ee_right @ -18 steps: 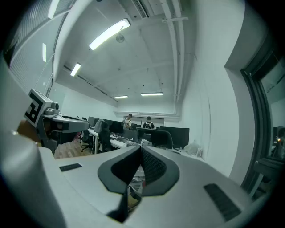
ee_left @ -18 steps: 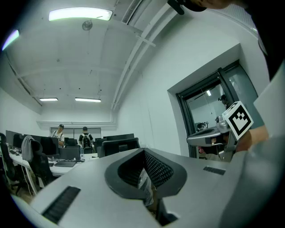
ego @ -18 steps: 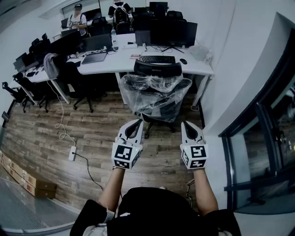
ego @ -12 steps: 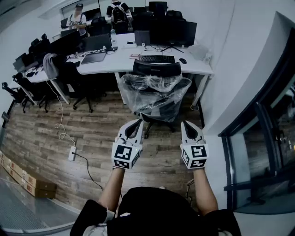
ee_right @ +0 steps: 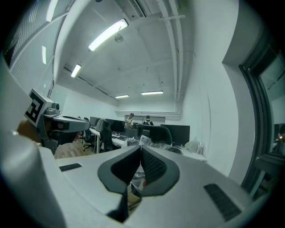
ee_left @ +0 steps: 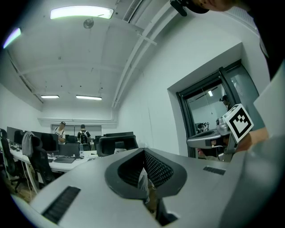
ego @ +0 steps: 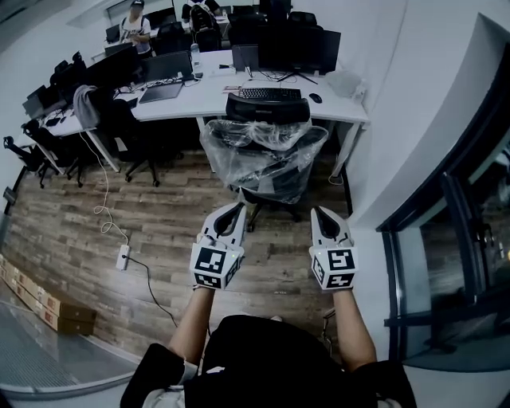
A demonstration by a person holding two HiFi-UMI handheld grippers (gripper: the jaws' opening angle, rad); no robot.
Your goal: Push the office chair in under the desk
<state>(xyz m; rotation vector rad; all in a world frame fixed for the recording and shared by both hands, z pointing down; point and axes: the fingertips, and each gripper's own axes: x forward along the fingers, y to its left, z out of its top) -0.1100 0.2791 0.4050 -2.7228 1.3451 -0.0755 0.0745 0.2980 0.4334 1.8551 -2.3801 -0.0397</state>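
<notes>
One plastic-wrapped office chair (ego: 263, 155) stands at the near edge of the white desk (ego: 339, 110), its back toward you. Your left gripper (ego: 236, 210) and right gripper (ego: 319, 213) hover short of it, both closed on nothing. Two people (ego: 135, 24) stand beyond.

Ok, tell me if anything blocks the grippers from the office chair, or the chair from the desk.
Nothing visible does. Only floor lies between the left gripper, the right gripper and the office chair, which stands right before the desk; the space under the desk is hidden.
</notes>
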